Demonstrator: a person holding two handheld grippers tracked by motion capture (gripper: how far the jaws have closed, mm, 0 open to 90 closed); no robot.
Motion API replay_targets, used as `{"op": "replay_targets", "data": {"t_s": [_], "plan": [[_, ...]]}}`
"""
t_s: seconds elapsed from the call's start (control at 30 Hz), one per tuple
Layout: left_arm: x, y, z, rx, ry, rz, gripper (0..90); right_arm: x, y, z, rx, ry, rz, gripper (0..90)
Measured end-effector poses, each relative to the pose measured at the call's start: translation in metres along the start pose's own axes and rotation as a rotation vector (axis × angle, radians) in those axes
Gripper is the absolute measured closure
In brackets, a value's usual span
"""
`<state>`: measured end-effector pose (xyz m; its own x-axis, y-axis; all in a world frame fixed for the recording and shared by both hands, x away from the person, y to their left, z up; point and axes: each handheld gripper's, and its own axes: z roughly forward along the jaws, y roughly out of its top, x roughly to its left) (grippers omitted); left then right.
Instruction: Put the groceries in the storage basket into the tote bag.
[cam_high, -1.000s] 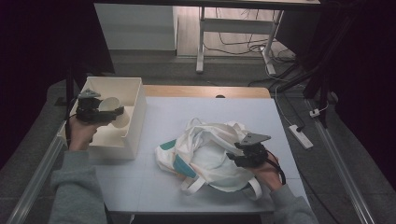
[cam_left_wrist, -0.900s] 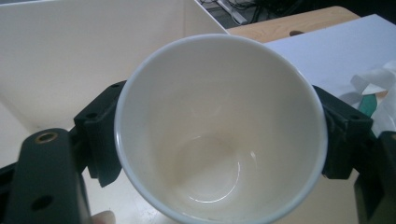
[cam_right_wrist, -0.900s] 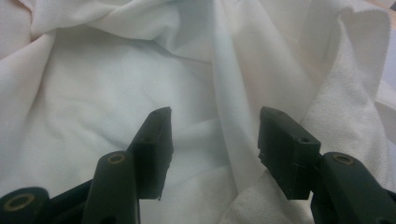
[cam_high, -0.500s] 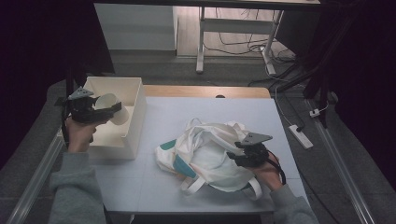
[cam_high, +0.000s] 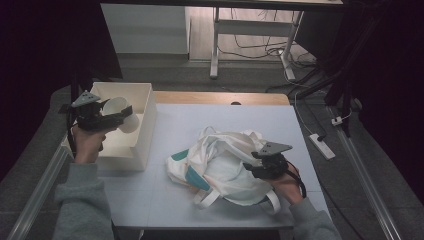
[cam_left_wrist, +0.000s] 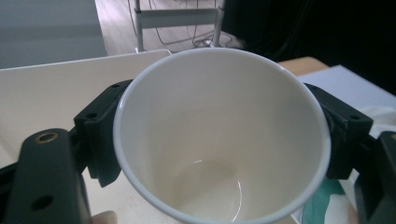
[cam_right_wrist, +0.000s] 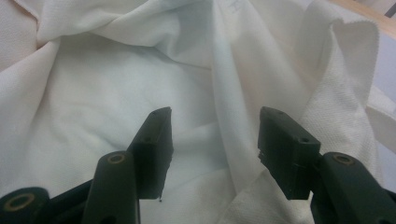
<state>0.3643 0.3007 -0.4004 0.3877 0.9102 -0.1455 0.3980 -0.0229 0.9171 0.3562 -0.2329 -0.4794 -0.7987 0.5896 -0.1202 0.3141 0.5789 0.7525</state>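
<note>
At left of frame, the left gripper (cam_high: 120, 116) pinches a white cup (cam_high: 119, 113) (empty) above the box (cam_high: 145, 131); the right gripper (cam_right_wrist: 214, 135), jaws spread, rests on the white bag (cam_high: 225, 162).

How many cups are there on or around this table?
1. The white cup is clamped in the left gripper, lifted above the white box at the table's left edge. More could be hidden inside the box or under the white cloth bag.
</note>
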Motion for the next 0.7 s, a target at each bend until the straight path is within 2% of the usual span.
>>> {"op": "replay_targets", "data": {"t_s": [0.1,0.4,0.53,0.7], "plan": [[0.000,0.002,-0.005,-0.027,0.008,-0.005,19.8,0.000,0.000,0.002,0.008,0.001,0.001,44.8],[-0.008,0.008,-0.017,-0.115,-0.016,-0.019,19.9,0.000,-0.001,0.003,0.017,0.003,-0.005,44.8],[-0.017,0.013,-0.022,-0.151,-0.041,-0.012,19.9,0.001,-0.001,0.004,0.021,0.005,-0.003,44.7],[-0.027,0.016,-0.021,-0.153,-0.087,0.002,19.9,0.001,-0.001,0.004,0.026,0.006,-0.005,44.6]]}}
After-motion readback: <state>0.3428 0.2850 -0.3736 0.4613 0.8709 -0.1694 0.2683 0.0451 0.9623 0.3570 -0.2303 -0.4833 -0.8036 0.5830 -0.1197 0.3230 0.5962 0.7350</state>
